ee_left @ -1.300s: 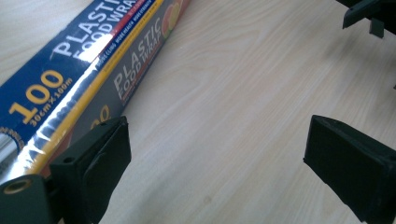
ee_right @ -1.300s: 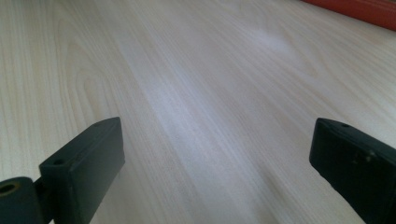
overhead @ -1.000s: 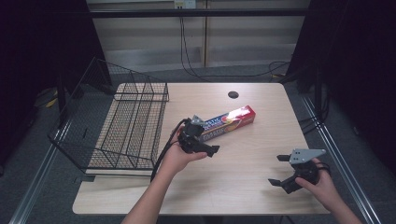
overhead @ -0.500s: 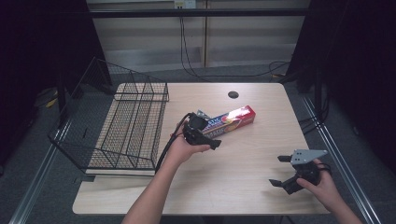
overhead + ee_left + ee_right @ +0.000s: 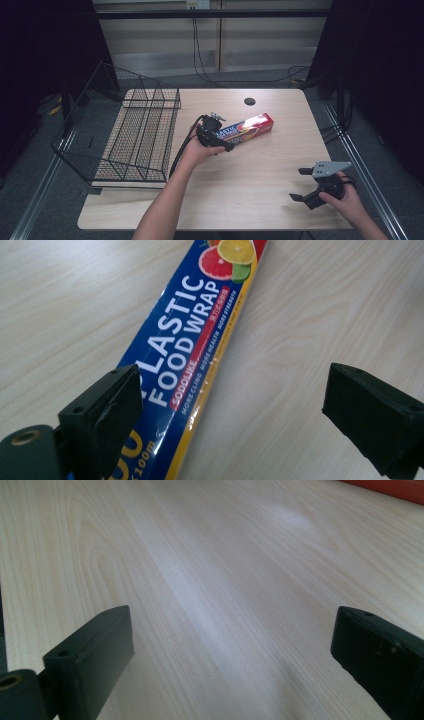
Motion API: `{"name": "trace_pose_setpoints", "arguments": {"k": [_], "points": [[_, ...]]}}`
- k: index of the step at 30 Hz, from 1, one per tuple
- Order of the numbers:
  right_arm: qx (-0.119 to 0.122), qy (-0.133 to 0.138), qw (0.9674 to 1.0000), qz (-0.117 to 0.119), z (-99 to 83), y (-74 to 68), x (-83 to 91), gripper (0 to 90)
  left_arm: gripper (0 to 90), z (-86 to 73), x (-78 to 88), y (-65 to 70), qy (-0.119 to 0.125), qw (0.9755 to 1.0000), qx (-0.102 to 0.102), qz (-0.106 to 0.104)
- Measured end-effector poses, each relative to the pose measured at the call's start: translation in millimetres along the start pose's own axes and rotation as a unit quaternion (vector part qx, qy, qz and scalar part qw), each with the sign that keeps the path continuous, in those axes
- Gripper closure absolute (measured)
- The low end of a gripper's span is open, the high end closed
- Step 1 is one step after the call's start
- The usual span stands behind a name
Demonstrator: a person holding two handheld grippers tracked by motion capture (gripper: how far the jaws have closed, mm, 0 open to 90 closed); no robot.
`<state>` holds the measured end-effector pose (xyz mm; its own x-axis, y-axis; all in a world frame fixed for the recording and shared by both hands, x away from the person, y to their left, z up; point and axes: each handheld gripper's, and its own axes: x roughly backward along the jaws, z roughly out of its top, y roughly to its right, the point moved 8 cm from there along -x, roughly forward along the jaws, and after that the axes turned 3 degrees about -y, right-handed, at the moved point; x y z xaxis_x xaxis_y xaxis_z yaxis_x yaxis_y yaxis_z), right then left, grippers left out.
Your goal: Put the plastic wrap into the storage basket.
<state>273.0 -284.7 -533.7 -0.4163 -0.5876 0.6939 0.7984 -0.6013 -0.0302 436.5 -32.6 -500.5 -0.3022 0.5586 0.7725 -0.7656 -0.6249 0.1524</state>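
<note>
A long plastic food wrap box, blue and red with fruit pictures, lies flat on the wooden table near its middle. My left gripper hovers over the box's near left end, open. In the left gripper view the box runs up between the two wide-apart jaws of the left gripper, closer to the left one, and nothing is gripped. My right gripper rests low at the table's front right, open, well away from the box. The right gripper has bare wood between its jaws.
A black wire basket stands on the table's left side, one end folded outward past the edge. A small dark round hole sits near the table's far edge. A red strip of the box crosses the right gripper view's top corner.
My left gripper has moved slightly forward and right, over the box's near end. The right gripper has barely shifted.
</note>
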Motion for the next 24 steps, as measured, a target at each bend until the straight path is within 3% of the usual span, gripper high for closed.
{"name": "trace_pose_setpoints", "arguments": {"k": [8, 10, 14, 20, 21, 22, 24], "points": [[0.002, 0.002, 1.0000, 0.006, 2.8, -0.3, -2.7, 3.3, 8.4, 5.6, -7.6, -6.5, -0.013, 0.9998, -0.006, 0.010], [0.003, 0.001, 1.0000, 0.008, 2.6, -0.5, -2.7, 3.2, 8.4, 5.7, -9.8, -8.3, -0.026, 0.9995, -0.013, 0.013], [0.006, 0.001, 1.0000, 0.007, 3.0, -0.3, -2.8, 3.2, 8.3, 8.6, -15.8, -11.8, -0.019, 0.9997, 0.001, 0.016], [0.003, 0.000, 1.0000, 0.009, 2.7, -0.3, -2.7, 3.3, 9.1, 10.5, -17.5, -16.6, -0.026, 0.9993, -0.010, 0.026], [0.004, -0.001, 1.0000, 0.008, 2.6, -0.1, -2.9, 3.2, 8.9, 11.3, -18.8, -16.5, -0.023, 0.9993, -0.005, 0.028], [0.004, 0.000, 1.0000, 0.009, 2.9, -0.3, -2.9, 3.2, 8.9, 11.6, -19.5, -17.4, -0.027, 0.9993, -0.012, 0.024], [0.004, 0.000, 1.0000, 0.009, 3.2, -0.6, -3.2, 3.2, 8.8, 12.4, -21.1, -17.4, -0.024, 0.9995, -0.006, 0.021]]}}
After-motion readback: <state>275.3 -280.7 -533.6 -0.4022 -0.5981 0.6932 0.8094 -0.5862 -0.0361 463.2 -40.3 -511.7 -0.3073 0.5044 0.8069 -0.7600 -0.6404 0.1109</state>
